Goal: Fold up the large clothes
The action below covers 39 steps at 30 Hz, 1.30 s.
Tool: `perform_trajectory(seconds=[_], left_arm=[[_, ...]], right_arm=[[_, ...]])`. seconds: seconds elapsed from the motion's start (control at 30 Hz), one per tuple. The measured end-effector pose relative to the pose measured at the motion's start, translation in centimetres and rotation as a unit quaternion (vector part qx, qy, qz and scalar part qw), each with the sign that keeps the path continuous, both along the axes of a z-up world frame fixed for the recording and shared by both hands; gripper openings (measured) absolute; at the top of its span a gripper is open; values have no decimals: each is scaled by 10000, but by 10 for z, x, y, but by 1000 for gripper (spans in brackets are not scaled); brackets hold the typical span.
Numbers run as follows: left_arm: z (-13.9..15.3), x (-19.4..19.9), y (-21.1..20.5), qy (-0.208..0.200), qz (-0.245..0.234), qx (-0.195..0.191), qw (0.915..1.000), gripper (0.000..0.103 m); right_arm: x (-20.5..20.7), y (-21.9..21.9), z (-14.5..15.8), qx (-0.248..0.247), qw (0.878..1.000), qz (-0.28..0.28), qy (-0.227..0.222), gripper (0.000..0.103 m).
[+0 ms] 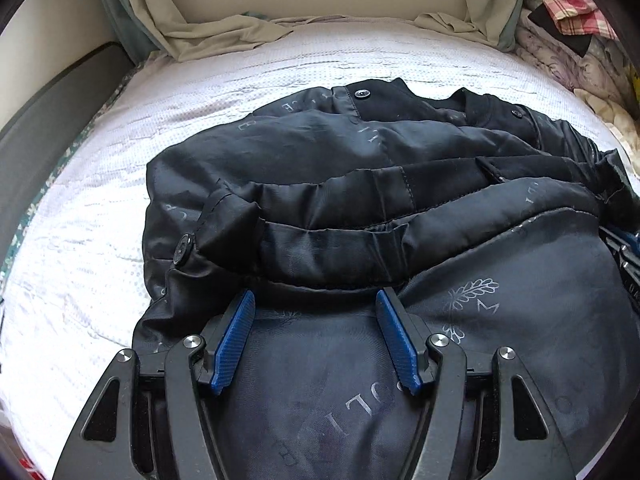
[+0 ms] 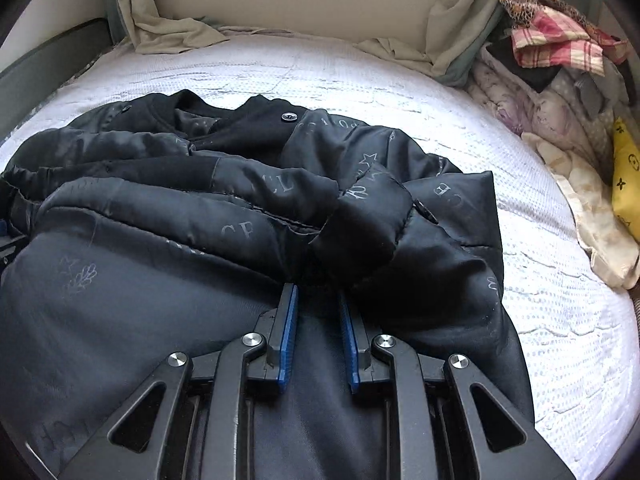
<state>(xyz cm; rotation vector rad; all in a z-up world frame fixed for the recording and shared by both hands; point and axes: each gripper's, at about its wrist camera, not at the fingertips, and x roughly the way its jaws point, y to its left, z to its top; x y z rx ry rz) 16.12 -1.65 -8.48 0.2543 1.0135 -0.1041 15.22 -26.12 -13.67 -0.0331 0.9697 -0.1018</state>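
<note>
I see the black jacket (image 1: 360,184) sprawled across the bed (image 1: 100,208), its long side running left to right, directly ahead of both claws. My right claw (image 2: 318,304) pinches the near hem; my left claw (image 1: 316,304) hangs released over it.

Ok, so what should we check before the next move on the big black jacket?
1. Jacket lying on the white bed cover: ok.
2. Left gripper open wide, its pads on either side of the near fabric, not pinching: ok.
3. Right gripper gripping jacket fabric: cannot tell; its jaws stand narrow with dark cloth between them.
4. Sleeves laid across the body: ok; the buttoned cuff lies on top.
5. Far side of the bed free for folding: ok.
6. Clothes pile off to the side, apart from the jacket: ok.
</note>
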Motion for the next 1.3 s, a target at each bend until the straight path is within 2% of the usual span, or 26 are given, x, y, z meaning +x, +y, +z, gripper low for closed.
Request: perform_trajectory(seconds=[0.2,0.37,0.5,0.57,0.67,0.73,0.87,0.97,1.03,1.13,1.2,1.3], left_arm=[[0,0,1,-43,-2,20,10000,68],[4,0,1,-1,18,-31,10000,68],[18,1,7,126,51,-217,9997,68],[29,-1,12,157,75,-328,9993,68],[49,-7,21,18,95,-489,9988,68],[57,-12,26,-41,99,-576,9983,68],[74,-20,34,-212,136,-694,9973,68],[74,-15,44,-268,359,-543,9975,68],[61,-4,54,-73,626,-455,9970,68],[37,8,64,332,868,-442,9947,69],[24,15,72,593,984,-703,9909,71],[16,19,79,706,1043,-890,9880,75]], right_arm=[[-3,3,-3,-122,9998,-1,-155,16],[-2,0,-1,-13,9999,-21,-128,16],[3,-13,10,455,9989,-75,66,16],[6,-25,21,859,9960,-117,227,16],[5,-42,36,1415,9893,-194,300,17],[1,-49,46,1580,9869,-222,220,17],[-14,-55,78,1403,9897,-192,-217,18],[-23,-56,92,1052,9931,-225,-463,18],[-20,-61,84,994,9940,-321,-335,18],[-10,-68,57,1068,9931,-485,60,18],[-4,-69,40,1086,9924,-509,276,17],[0,-67,24,1038,9925,-491,426,17]])
